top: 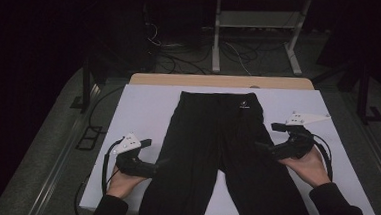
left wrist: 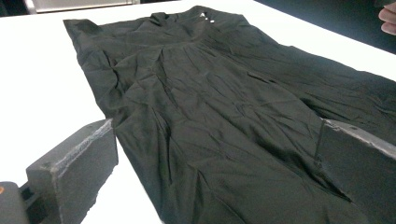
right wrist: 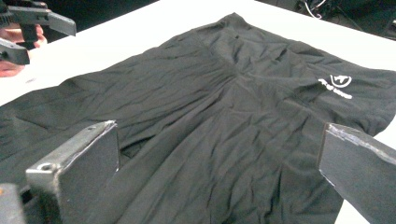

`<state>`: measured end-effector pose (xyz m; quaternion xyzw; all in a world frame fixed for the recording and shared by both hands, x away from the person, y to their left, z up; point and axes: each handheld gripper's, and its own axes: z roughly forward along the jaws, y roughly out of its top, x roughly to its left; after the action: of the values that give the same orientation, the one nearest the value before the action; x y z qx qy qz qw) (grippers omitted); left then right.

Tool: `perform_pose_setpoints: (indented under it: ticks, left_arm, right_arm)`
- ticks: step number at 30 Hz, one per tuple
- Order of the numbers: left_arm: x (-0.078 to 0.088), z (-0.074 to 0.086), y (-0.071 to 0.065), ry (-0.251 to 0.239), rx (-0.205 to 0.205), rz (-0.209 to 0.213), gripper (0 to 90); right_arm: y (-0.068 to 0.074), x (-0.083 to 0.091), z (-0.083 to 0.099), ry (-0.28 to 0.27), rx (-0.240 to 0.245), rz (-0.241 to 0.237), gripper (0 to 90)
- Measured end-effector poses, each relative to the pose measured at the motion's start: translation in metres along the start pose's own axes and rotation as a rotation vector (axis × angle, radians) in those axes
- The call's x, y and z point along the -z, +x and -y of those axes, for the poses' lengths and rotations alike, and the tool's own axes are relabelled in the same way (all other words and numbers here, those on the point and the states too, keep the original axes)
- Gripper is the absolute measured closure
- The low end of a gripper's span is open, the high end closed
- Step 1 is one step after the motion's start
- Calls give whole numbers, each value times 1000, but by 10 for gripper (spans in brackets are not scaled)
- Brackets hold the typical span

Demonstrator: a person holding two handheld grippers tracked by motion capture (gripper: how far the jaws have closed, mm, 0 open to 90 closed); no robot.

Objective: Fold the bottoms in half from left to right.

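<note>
Two handheld grippers flank a pair of black shorts [top: 221, 149] spread flat on the white tabletop [top: 143, 109]. Seen from the high view, the shorts lie at the centre of the tabletop, waistband toward 12 o'clock and the two legs running toward 6 o'clock, where their hems reach the near edge; a small white logo [top: 244, 106] sits on the waistband at roughly 1 o'clock from the garment's middle. Left gripper [top: 161, 163], held in the person's left hand [top: 121, 181], lies at about 8 o'clock from the garment's centre, its tip right at the outer edge of the left leg. Right gripper [top: 260, 146], held in the right hand [top: 307, 167], lies at about 3 o'clock, its tip at the outer edge of the right leg. In the left gripper view the jaws stand wide apart, one over bare tabletop and the other over fabric, with wrinkled cloth [left wrist: 210, 116] between them and nothing clamped. In the right gripper view the jaws are likewise spread wide above the creased fabric [right wrist: 219, 121], the logo [right wrist: 337, 85] visible at 2 o'clock, and the other gripper [right wrist: 28, 28] appears at 10 o'clock beyond the garment.
</note>
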<state>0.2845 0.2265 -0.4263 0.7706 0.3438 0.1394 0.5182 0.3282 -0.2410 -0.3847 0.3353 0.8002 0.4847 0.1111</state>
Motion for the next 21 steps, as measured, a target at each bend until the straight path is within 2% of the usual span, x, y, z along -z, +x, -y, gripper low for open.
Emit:
perform_pose_setpoints:
  ticks: [21]
  left_arm:
    - [-1, 0, 1, 4, 3, 3, 0]
  right_arm:
    - [6, -23, -36, 25, 53, -30, 0]
